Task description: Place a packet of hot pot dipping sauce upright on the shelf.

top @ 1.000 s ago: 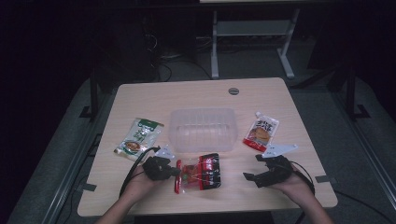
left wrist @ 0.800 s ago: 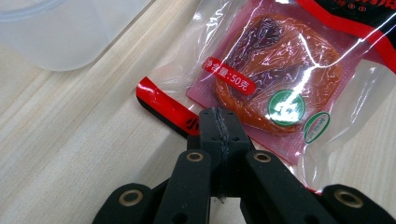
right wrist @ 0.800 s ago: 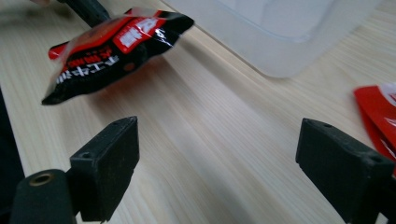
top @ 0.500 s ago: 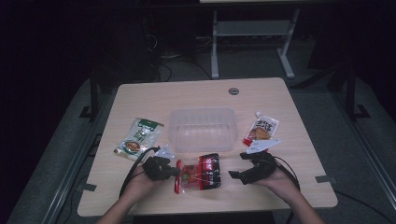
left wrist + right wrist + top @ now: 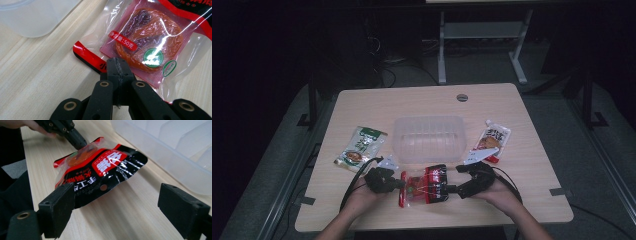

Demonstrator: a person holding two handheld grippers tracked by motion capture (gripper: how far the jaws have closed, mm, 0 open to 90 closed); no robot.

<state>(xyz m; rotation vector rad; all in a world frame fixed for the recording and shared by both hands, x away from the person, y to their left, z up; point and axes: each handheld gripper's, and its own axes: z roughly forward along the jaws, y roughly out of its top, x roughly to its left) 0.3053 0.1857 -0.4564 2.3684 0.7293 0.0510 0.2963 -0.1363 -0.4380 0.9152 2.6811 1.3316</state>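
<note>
The red-and-black snack packet [image 5: 426,184] lies lengthwise between both hands on the worktop [image 5: 532,165] just before the clear plastic tub [image 5: 429,137], its left end clamped in the left tongs [image 5: 402,183], its free right end facing the wide-apart right tongs [image 5: 452,190].

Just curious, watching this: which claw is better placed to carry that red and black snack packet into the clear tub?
Probably the left claw: it is already shut on the snack packet edge, with the clear tub just beyond. The right claw is open, not gripping.
</note>
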